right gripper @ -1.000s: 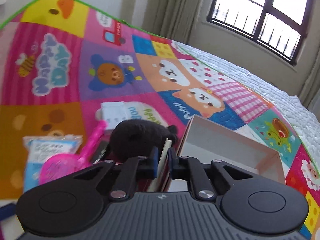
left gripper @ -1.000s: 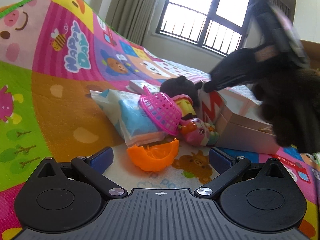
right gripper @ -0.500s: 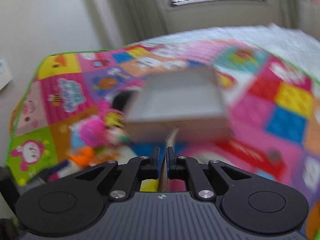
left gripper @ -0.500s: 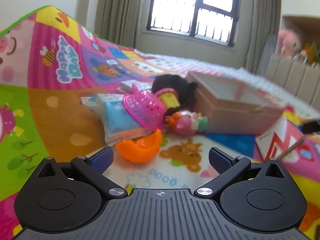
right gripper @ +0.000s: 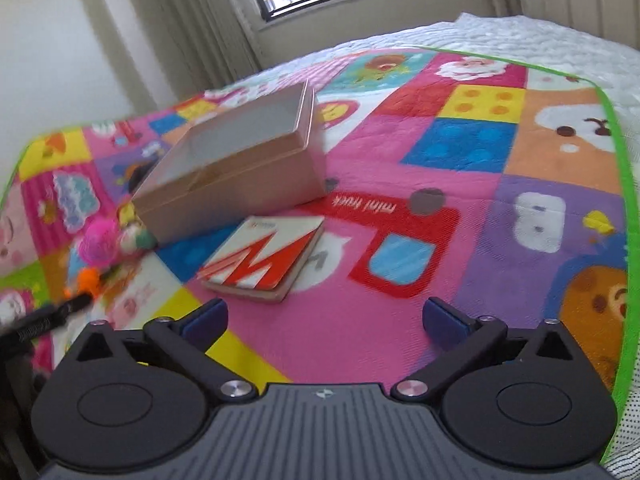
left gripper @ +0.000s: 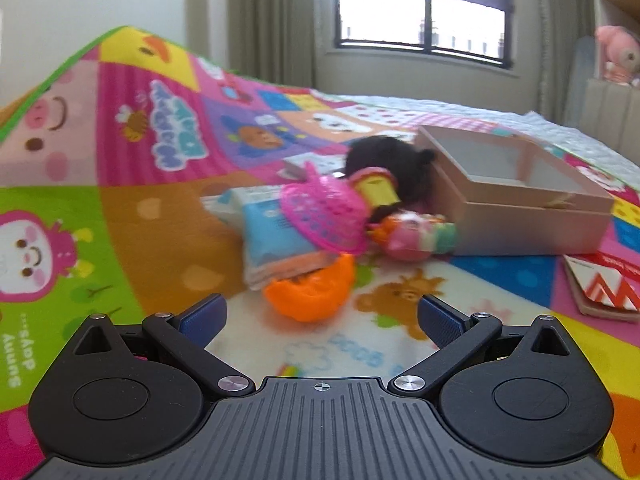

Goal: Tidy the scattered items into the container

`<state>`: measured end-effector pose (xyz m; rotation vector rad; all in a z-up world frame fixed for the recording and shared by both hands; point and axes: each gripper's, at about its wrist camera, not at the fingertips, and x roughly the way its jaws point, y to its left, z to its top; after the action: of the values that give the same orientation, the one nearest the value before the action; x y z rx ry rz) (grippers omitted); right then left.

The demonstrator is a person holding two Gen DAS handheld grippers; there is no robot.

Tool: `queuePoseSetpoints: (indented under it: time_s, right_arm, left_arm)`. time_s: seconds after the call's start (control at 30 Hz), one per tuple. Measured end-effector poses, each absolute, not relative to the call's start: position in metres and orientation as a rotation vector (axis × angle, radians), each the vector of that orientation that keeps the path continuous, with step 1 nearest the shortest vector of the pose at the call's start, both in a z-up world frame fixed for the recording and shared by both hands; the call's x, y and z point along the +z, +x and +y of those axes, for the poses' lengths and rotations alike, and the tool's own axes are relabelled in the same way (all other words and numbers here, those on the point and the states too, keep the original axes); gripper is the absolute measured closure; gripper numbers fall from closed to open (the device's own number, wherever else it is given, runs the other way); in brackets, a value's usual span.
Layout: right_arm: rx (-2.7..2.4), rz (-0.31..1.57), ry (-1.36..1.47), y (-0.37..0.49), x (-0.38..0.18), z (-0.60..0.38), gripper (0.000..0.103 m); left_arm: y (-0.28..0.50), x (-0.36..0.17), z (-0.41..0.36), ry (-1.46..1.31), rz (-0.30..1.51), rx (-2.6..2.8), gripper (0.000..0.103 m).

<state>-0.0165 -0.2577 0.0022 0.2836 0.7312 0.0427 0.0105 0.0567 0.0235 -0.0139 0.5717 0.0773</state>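
Observation:
An open pink-beige box [left gripper: 520,220] [right gripper: 240,184] stands on the play mat. Left of it lies a pile: a black plush [left gripper: 384,160], a pink basket [left gripper: 320,216], a blue-white packet [left gripper: 272,236], a pink round toy [left gripper: 412,236] and an orange half shell [left gripper: 312,292]. My left gripper [left gripper: 320,312] is open, just short of the orange shell. A red-and-white book [right gripper: 264,260] [left gripper: 600,288] lies flat in front of the box. My right gripper [right gripper: 324,314] hovers just behind the book, its jaws opening wide with nothing between them.
The colourful patchwork mat [right gripper: 460,148] covers a white quilted bed [right gripper: 540,36]; its green edge [right gripper: 624,208] runs down the right. A window and curtains stand behind. A pink plush [left gripper: 618,54] sits on a shelf at the far right.
The right gripper carried the book from the pile to the mat in front of the box, opened and let it go. The left gripper's view rolled level and rose slightly.

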Motion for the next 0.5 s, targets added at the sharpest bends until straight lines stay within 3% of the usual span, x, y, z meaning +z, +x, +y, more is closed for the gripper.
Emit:
queuePoseSetpoints:
  time_s: [0.2, 0.37, 0.5]
  right_arm:
    - [0.013, 0.759, 0.053, -0.012, 0.0, -0.226, 0.0]
    - [0.042, 0.662, 0.216, 0.001, 0.03, -0.229, 0.0]
    - [-0.01, 0.711, 0.288, 0.045, 0.023, -0.218, 0.0]
  left_arm:
    - [0.009, 0.014, 0.053, -0.035, 0.578, 0.034, 0.0]
    - [0.007, 0.005, 0.054, -0.054, 0.567, 0.035, 0.0]
    - [0.003, 0.005, 0.059, -0.089, 0.544, 0.02, 0.0]
